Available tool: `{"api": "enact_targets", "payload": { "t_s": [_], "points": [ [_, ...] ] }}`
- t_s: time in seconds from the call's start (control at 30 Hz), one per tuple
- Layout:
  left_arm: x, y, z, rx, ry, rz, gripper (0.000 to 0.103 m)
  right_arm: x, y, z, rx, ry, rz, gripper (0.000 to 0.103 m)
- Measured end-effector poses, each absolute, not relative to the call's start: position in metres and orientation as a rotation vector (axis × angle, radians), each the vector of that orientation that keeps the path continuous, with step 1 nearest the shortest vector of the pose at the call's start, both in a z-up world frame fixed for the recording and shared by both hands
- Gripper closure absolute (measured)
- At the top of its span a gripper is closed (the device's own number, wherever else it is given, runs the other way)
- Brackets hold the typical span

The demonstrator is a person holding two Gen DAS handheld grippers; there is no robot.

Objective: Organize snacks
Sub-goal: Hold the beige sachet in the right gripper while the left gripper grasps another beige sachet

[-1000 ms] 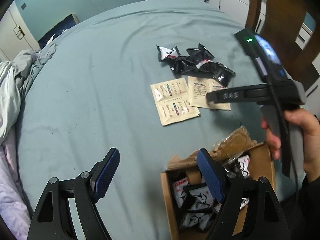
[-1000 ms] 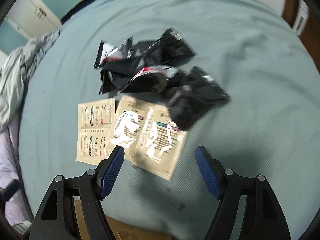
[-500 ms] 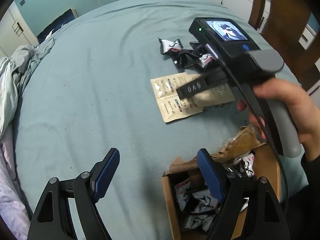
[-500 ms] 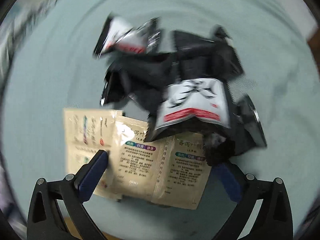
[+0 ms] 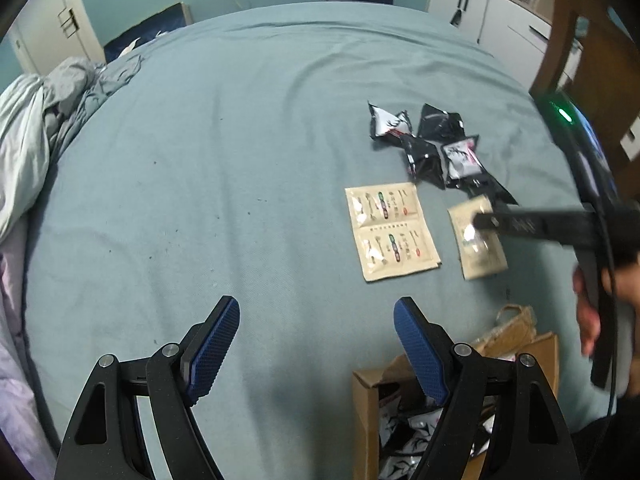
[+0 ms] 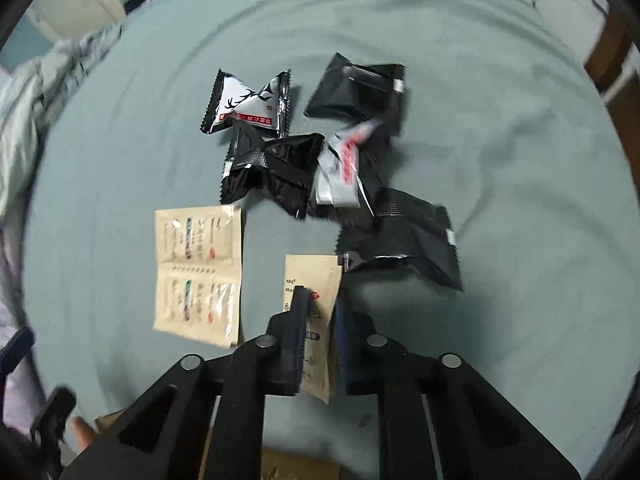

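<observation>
right gripper (image 6: 320,316): jaws closing on beige sachet (image 6: 310,300), lower half hidden by fingers
left gripper (image 5: 316,344): open, empty
box (image 5: 366,408): packets inside, cut off
black packets (image 6: 320,152): blurred pile on bed (image 6: 500,184)

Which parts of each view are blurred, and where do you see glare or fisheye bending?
Left wrist view: right gripper smeared, bedspread bulges. Right wrist view: black snack packets soft-edged, glare on the paired beige sachets, dark vignette corners.

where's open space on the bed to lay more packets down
Bare sheet spreads between the crumpled blanket and the tan double sachet. Crowded on the other side: black snack packs, the right gripper closing on a tan sachet, the box.
</observation>
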State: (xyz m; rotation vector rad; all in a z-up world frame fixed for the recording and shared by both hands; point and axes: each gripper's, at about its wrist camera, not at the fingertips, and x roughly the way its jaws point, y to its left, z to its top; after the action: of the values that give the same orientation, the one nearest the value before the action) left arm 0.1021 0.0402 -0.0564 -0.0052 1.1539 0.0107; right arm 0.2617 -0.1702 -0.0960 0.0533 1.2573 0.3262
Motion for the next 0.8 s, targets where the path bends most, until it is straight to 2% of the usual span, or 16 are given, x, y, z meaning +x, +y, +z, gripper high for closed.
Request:
{"api": "enact_targets", "payload": {
  "t_s": [0.13, 0.3, 0.43, 0.67, 0.8],
  "points": [
    [0.117, 0.045, -0.060, -0.044, 1.168, -0.005, 0.023, 0.241, -0.189, -0.089, 0.141, 1.203, 0.322, 0.100],
    [0.140, 0.043, -0.073, -0.062, 1.213, -0.038, 0.023, 0.192, -0.221, -0.036, 0.294, 1.011, 0.313, 0.100],
    [0.157, 0.035, -0.090, -0.063, 1.266, -0.070, 0.023, 0.143, -0.250, -0.023, 0.323, 0.891, 0.262, 0.100],
    [0.187, 0.000, -0.113, 0.002, 1.326, -0.101, 0.023, 0.093, -0.285, -0.030, 0.405, 0.879, 0.204, 0.100],
    [0.204, -0.020, -0.128, 0.052, 1.355, -0.103, 0.023, 0.106, -0.284, -0.026, 0.399, 0.902, 0.207, 0.100]
  ]
}}
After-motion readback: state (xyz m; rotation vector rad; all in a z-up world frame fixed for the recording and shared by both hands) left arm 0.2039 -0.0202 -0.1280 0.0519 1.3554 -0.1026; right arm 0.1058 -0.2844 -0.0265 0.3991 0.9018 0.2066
